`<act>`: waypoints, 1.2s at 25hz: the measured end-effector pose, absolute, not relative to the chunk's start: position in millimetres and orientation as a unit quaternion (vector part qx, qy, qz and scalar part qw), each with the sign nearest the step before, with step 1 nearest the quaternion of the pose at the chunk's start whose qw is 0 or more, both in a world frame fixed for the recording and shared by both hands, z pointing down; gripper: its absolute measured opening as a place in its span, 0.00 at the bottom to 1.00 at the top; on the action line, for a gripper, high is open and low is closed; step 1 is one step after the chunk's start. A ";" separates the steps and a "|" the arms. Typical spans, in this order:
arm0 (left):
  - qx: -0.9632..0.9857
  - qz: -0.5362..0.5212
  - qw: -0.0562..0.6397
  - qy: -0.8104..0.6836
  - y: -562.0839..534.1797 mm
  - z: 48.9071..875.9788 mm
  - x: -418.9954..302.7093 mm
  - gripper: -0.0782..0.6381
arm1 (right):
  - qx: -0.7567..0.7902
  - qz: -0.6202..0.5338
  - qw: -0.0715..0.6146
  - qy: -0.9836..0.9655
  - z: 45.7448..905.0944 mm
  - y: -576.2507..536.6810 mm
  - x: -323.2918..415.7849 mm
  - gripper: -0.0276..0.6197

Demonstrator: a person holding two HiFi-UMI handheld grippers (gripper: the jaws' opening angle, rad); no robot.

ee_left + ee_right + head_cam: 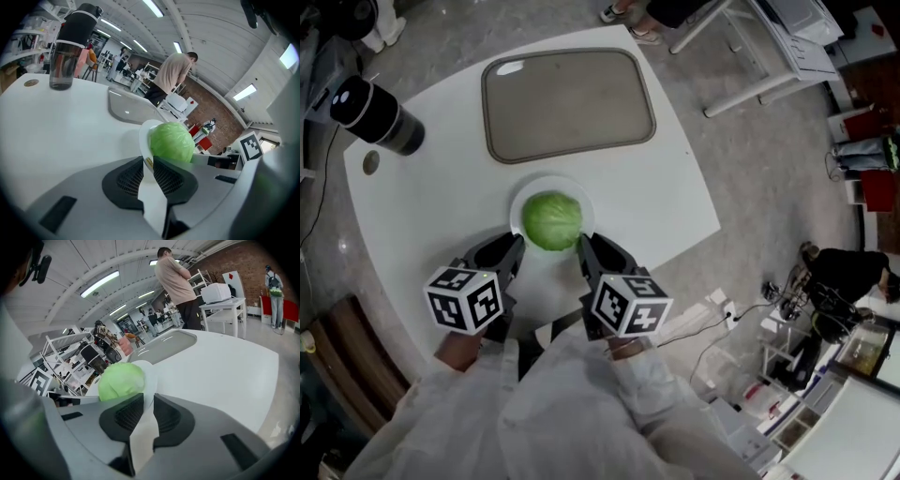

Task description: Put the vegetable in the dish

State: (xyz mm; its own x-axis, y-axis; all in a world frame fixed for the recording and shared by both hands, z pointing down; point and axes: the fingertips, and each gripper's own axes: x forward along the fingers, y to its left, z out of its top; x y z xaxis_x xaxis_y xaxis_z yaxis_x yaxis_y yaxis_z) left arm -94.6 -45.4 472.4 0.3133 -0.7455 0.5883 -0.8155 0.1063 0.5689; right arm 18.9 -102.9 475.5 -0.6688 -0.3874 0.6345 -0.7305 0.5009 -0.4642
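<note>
Lying straight ahead between both tools, the cabbage (551, 220) sits in the dish (525, 191); left tool (517, 246) and right tool (583, 246) each clamp the dish's near rim (neither is nearer).

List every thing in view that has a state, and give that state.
green round cabbage: resting on the plate, not gripped.
white round plate: on the white table, rim held at both sides.
left gripper: shut on the plate's rim.
right gripper: shut on the plate's rim.
grey rectangular tray: empty, flat on the table.
black-capped clear bottle: capped, upright.
</note>
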 end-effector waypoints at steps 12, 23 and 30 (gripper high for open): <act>0.621 0.011 0.452 -0.640 -112.3 462.0 -96.5 0.19 | 0.262 0.356 0.248 -0.862 466.1 -187.2 6.2 0.16; 0.596 0.004 0.443 -0.669 -179.8 458.3 -114.1 0.19 | 0.222 0.359 0.250 -0.871 466.3 -258.6 -15.2 0.16; 0.582 0.002 0.441 -0.683 -220.5 463.8 -138.0 0.19 | 0.210 0.366 0.251 -0.871 474.8 -300.1 -40.2 0.16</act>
State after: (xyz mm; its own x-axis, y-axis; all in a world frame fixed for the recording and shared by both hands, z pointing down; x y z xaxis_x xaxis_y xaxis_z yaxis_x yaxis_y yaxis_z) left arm -138.0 -220.5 463.8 0.0675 -0.7931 0.6053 -0.7970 0.3222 0.5110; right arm -40.2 -300.1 474.8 -0.7864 -0.1816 0.5905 -0.5487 0.6446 -0.5324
